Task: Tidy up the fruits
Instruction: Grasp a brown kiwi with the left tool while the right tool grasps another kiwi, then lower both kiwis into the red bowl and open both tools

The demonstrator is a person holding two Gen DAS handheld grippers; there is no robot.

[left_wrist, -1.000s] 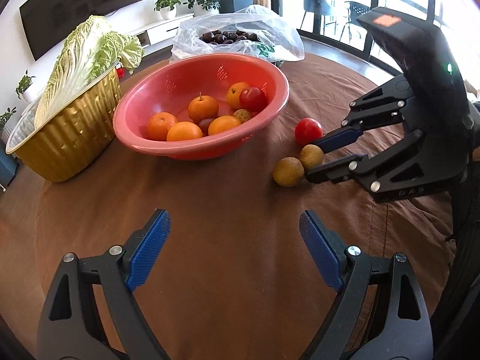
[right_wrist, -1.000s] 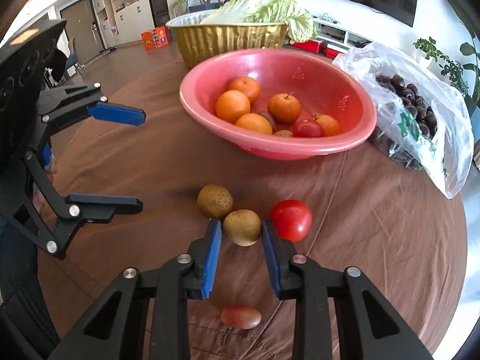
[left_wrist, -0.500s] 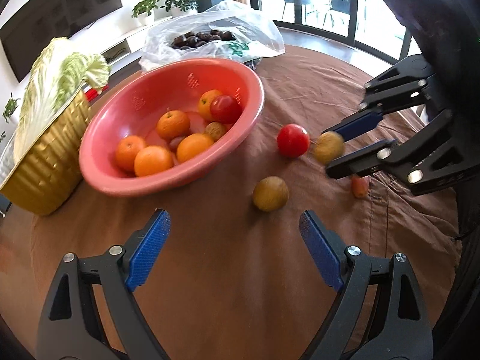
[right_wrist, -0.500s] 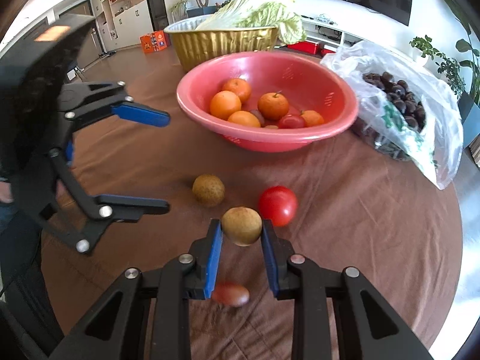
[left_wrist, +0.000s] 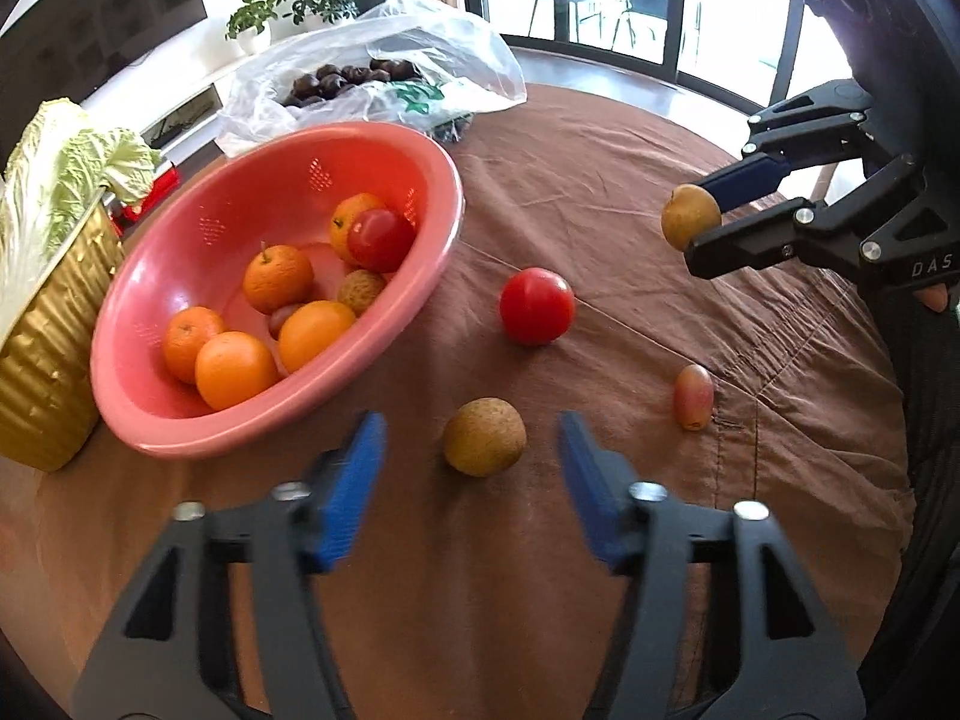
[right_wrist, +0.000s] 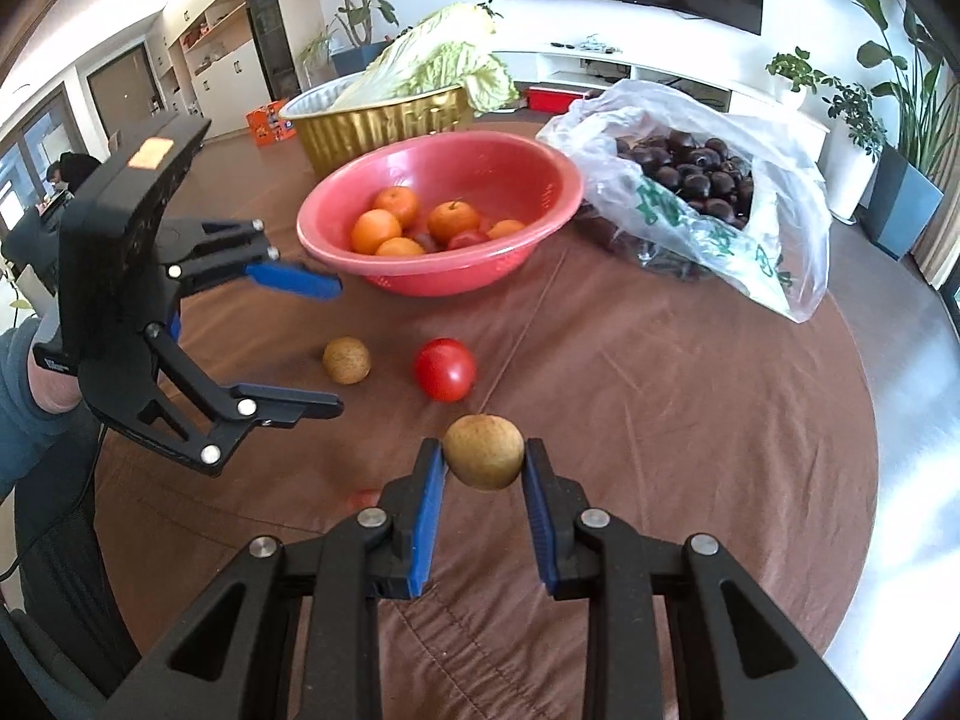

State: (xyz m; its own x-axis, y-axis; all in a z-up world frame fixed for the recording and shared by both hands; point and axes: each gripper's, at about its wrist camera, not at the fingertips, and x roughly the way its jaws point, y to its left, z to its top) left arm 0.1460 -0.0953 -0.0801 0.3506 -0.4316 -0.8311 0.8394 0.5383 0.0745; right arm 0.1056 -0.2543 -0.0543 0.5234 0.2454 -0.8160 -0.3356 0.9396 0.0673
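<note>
A pink bowl [left_wrist: 240,192] [right_wrist: 444,279] holds several oranges, a red tomato and a brown fruit. On the brown tablecloth lie another red tomato [left_wrist: 537,306] [right_wrist: 445,369], a small reddish grape [left_wrist: 694,396] and a round brown fruit [left_wrist: 485,437] [right_wrist: 346,360]. My left gripper [left_wrist: 468,429] [right_wrist: 336,348] straddles that brown fruit; its jaws are closing and the pads stand clear of it on both sides. My right gripper [right_wrist: 483,459] [left_wrist: 702,219] is shut on a second brown fruit [right_wrist: 483,451] [left_wrist: 690,216], held above the cloth.
A gold foil tray [left_wrist: 48,312] [right_wrist: 384,120] with a cabbage stands behind the bowl. A clear plastic bag [left_wrist: 384,84] [right_wrist: 708,192] of dark round fruits lies at the far side. The round table's edge [right_wrist: 864,480] runs on the right.
My right gripper has lifted its brown fruit off the cloth, away from the tomato. My left gripper moved up to the other brown fruit and its jaws narrowed around it.
</note>
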